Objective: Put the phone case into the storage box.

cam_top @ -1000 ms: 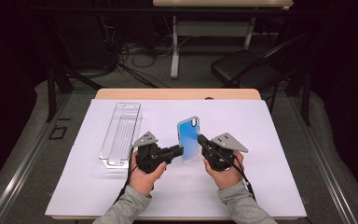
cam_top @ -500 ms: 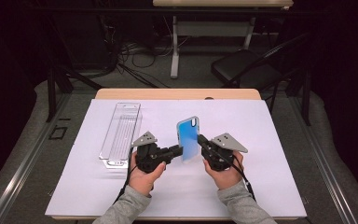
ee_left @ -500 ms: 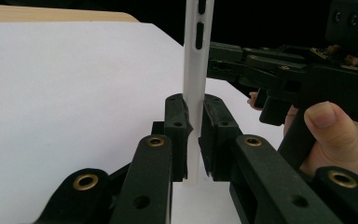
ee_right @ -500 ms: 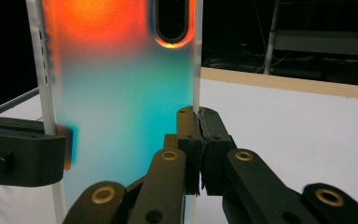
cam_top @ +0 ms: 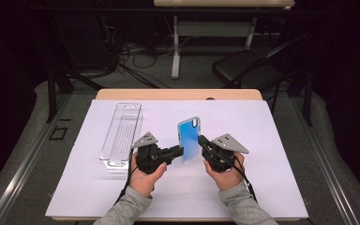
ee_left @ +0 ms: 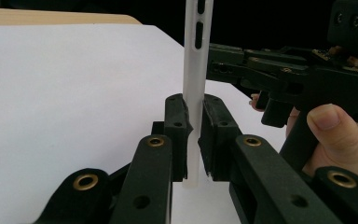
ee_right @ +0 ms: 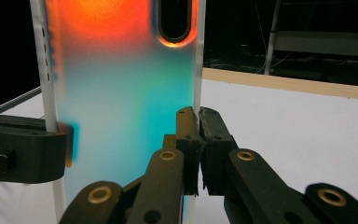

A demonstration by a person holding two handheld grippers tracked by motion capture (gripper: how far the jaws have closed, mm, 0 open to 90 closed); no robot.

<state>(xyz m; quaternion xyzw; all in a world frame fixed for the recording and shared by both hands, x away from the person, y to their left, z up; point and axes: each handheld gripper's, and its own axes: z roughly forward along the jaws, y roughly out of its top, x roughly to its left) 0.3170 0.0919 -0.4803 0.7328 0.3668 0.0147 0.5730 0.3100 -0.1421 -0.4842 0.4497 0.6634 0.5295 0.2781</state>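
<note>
The phone case [cam_top: 189, 139] stands upright above the white sheet [cam_top: 272, 131], pinched on one long edge by the left gripper [cam_top: 180, 151] and on the opposite edge by the right gripper [cam_top: 200, 140] (its hold looks thin), probably to keep it steady.

dark room, black folding chair [cam_top: 248, 70] behind white-topped table [cam_top: 281, 140]

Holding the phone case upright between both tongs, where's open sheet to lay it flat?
Best patch: the white sheet right of the phone case, out to its right edge. Also free: the strip between the case and the table's far edge. Crowded: the clear plastic tray on the left, and near the left tongs and right tongs.
</note>
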